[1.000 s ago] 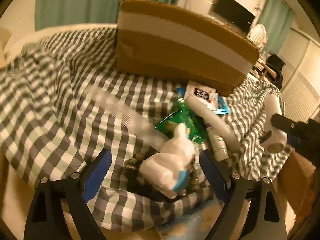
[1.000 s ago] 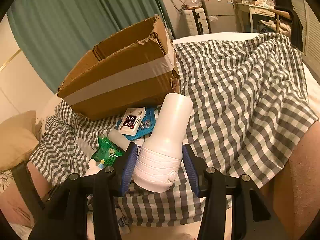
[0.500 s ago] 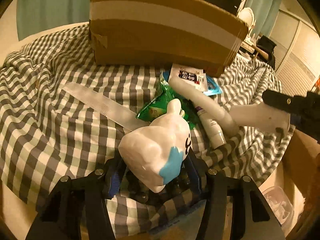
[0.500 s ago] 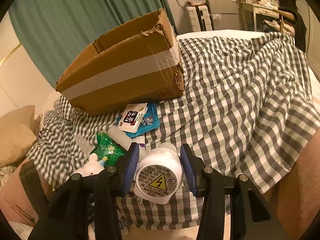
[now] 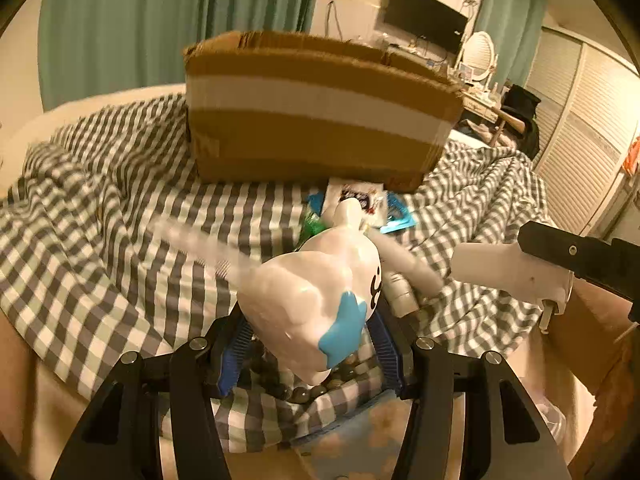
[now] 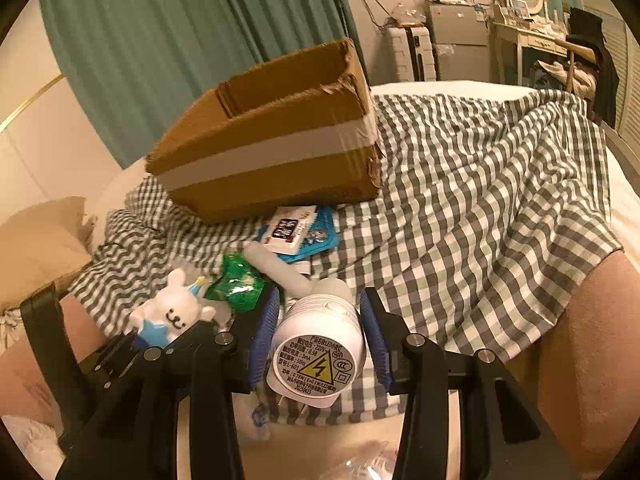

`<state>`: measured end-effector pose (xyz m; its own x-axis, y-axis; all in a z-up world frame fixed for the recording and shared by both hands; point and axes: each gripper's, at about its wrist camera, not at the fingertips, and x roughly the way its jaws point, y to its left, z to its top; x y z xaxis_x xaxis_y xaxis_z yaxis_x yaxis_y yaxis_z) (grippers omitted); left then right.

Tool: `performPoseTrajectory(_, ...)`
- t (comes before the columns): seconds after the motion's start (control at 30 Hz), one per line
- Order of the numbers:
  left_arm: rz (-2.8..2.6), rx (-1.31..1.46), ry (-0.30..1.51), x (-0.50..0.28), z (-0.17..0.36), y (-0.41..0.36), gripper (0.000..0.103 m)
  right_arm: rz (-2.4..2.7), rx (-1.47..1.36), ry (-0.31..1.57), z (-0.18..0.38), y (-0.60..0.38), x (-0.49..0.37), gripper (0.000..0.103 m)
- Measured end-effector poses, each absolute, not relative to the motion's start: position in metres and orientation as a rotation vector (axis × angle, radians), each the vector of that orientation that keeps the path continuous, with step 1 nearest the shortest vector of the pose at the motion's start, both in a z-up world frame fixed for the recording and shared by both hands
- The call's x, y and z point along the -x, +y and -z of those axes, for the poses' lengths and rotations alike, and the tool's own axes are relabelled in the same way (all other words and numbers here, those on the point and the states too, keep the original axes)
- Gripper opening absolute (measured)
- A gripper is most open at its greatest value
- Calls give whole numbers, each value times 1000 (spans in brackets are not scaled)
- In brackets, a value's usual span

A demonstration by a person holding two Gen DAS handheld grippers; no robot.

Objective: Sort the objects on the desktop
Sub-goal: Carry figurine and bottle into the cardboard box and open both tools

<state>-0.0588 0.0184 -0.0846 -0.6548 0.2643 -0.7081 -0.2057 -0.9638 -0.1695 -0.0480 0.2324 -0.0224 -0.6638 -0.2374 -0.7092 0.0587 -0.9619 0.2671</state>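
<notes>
Where left gripper [image 5: 310,344] gaped, fingers now clamp bear figurine [image 5: 316,296]; right gripper [image 6: 320,344] still pinches plug-in lamp [image 6: 316,352], seemingly lifted

Black gripper [image 5: 310,344] frames, blue ribbed jaws (silver screws).

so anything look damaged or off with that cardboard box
Yes. The cardboard box has a ragged, torn upper edge at its right corner and scuffed cardboard down that corner. It also sits tilted on the rumpled checked cloth rather than flat. A snack packet lies against its base.
</notes>
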Motion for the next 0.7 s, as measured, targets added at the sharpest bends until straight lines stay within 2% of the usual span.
performPoseTrajectory(0.47,-2698,1007,-154,69,32,4,57,2718,-1088,-272,-18,223,39,42)
performPoseTrajectory(0.7,-2709,914,-95,84,-7,9,57,2722,-982,-231,-56,216,45,42)
